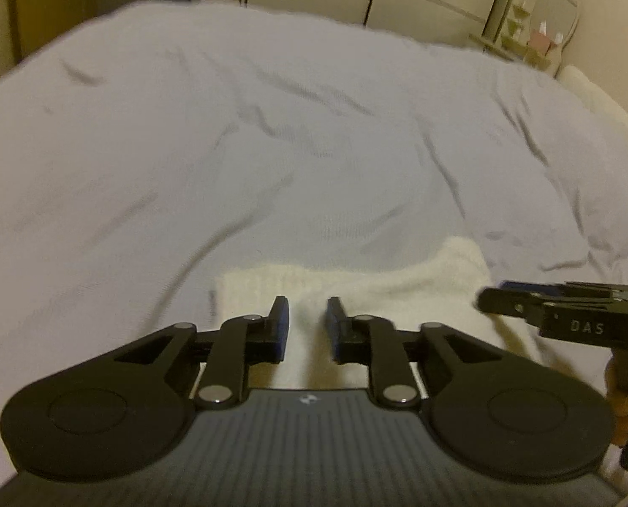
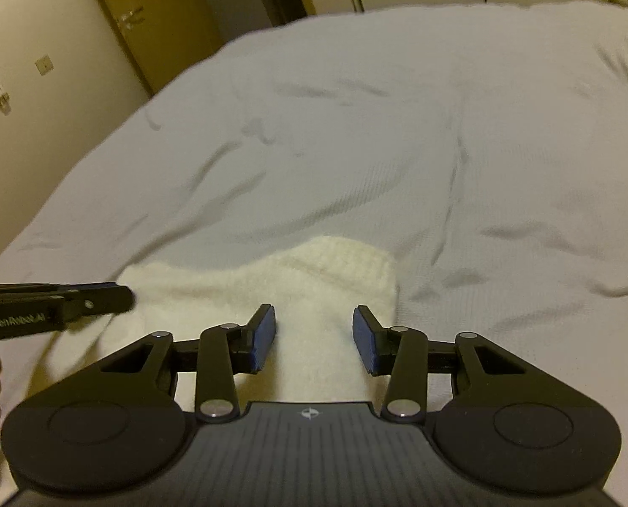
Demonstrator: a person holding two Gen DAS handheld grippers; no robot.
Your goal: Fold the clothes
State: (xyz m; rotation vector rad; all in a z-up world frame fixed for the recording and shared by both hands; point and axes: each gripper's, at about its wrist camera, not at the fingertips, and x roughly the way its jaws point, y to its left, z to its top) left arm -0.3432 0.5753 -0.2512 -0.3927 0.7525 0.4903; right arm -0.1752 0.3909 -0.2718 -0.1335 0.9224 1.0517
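Blue-padded fingers of the left claw stand a little apart, holding nothing, with cream knit showing in the gap between them. The right claw stands wider apart, also empty, over the same garment. Each claw shows at the edge of the other's view, so the two hang side by side, near one another.

Under both lies the cream knit garment, perhaps a sweater, though blur hides its cut. It rests at the near edge of the bed, on a rumpled pale sheet, and looks like a compact, layered block with a rounded far corner.

That shape would suit a garment midway through its folds or one already folded and just let go; the pictures do not settle which. Any further fold would need both claws to pinch one edge together, lifting evenly so the thick knit does not slump.
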